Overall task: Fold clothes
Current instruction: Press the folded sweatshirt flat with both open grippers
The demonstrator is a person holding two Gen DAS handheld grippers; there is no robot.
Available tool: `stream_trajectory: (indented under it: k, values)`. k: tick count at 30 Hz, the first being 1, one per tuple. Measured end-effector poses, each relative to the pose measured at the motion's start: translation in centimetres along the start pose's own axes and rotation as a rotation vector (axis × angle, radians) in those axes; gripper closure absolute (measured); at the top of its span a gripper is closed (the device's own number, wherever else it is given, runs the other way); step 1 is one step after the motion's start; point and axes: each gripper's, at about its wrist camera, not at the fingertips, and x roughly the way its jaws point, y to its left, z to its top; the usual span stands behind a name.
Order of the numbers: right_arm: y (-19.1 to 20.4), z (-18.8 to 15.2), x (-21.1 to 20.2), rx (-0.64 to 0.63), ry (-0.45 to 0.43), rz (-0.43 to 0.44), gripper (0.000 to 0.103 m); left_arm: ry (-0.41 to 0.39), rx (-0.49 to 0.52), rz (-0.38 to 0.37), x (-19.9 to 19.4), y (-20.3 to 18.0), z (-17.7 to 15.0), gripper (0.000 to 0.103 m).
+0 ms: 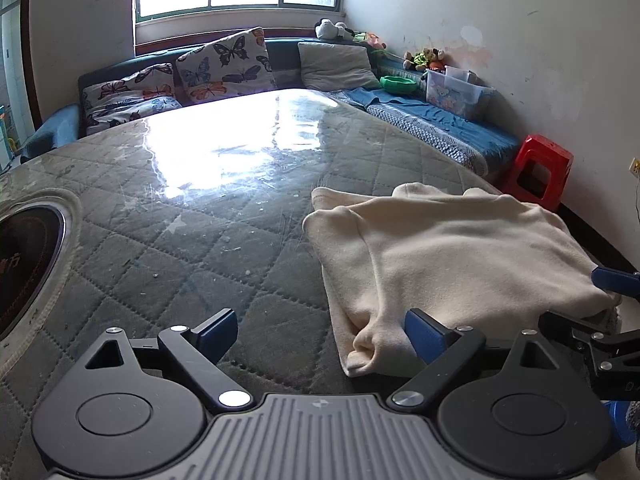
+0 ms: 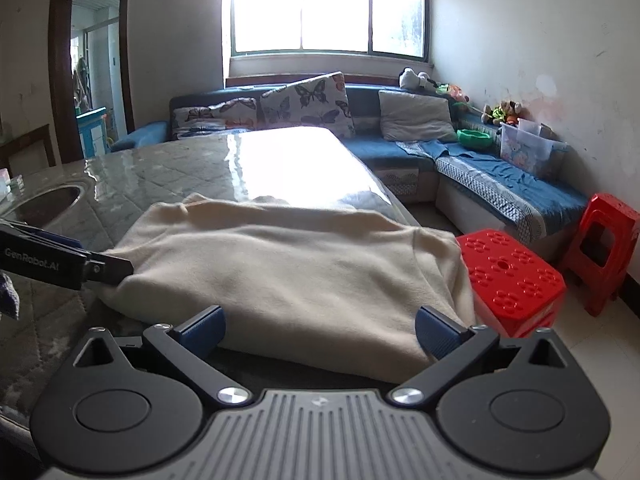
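The cream sweater (image 2: 280, 264) is lying folded near the corner of the quilted table (image 1: 180, 216). Left gripper (image 1: 322, 334) and right gripper (image 2: 320, 330) are both sitting with jaws wide apart, gripping nothing, at its near edge.

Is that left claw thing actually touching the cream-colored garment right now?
Cannot tell. In the left wrist view the left gripper is open, one finger overlapping the cream garment edge; the right wrist view shows its tip at the cloth, but contact isn't plain.

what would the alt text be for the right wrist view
A folded cream garment lies on a quilted table, with the open right tool at its near edge. The left tool touches its left side; red stools and a blue sofa stand behind.
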Motion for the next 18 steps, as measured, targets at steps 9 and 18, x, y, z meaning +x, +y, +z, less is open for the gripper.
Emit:
stream_trajectory:
  k: [9, 18]
  values:
    - [0.5, -0.1, -0.4, 0.012, -0.004, -0.013, 0.000, -0.003, -0.013, -0.003, -0.9, 0.4, -0.7, 0.001]
    - [0.9, -0.2, -1.2, 0.029, -0.011, -0.041, 0.000, -0.016, -0.014, -0.026, -2.1, 0.2, -1.4, 0.000]
